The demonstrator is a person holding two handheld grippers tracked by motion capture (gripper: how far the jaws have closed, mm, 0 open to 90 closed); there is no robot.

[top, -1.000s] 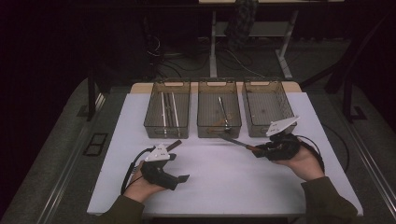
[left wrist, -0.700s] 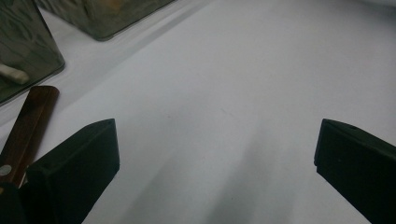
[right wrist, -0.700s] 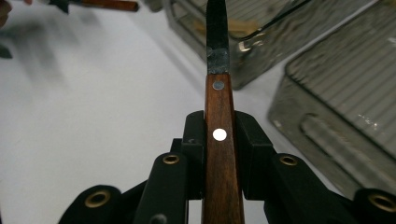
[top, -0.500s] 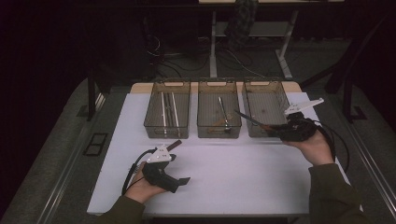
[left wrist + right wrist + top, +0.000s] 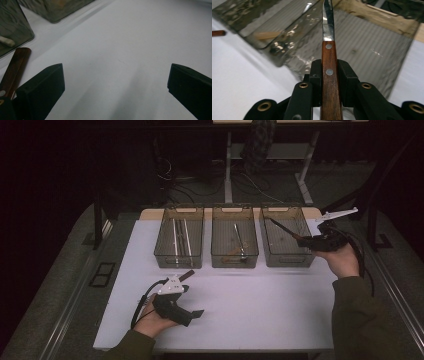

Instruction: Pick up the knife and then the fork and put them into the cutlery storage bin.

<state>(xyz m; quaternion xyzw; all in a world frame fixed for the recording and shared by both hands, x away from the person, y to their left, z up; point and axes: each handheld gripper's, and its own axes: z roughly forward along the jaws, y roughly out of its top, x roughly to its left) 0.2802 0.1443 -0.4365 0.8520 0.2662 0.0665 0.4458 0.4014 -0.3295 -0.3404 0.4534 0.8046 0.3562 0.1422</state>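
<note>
The right gripper (image 5: 306, 240) is held above the right-hand bin (image 5: 286, 260) of three clear bins that stand side by side at the far edge of the white desk (image 5: 260, 310). Its fingers (image 5: 348, 77) are clamped on the wooden handle of a knife (image 5: 329, 62), one on each flat side (two rivets show on the handle, one between the fingers and one just beyond them). The blade points away from the hand and reaches out over the inside of that bin, whose ribbed floor lies under it in the right gripper view; in the high view the knife slants up and to the left over the bin. The left gripper (image 5: 187, 312) rests near the front of the desk, well apart from the bins, with its fingers (image 5: 42, 87) standing wide apart over bare desk and nothing between them. Just beside its left finger lies another wooden handle (image 5: 15, 68). The middle bin (image 5: 235, 260) and the left bin (image 5: 178, 261) each hold slim utensils.
</note>
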